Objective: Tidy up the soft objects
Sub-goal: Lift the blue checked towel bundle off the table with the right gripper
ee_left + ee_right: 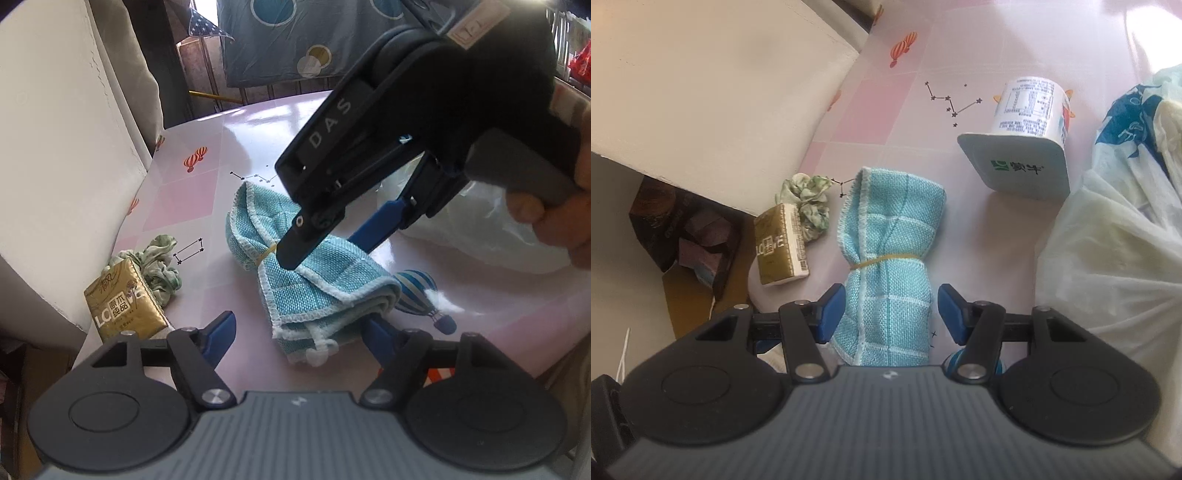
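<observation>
I am holding both sets of fingers (890, 314) parted, gripping nothing, straddling the banded towel (886, 258); closing off-centre risks unrolling it.

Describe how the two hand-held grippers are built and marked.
Both match. The left hand-held gripper has a ribbed grey body, two round black discs, black linkage arms with silver screws and blue fingers. The right hand-held gripper is the same; its black side reads "DAS", with a grey handle.

The coarse-woven blue cloth (886, 258) lies on a glossy pink table (905, 122) beside a thin, apparently plastic, crinkled bag (1108, 240).
</observation>
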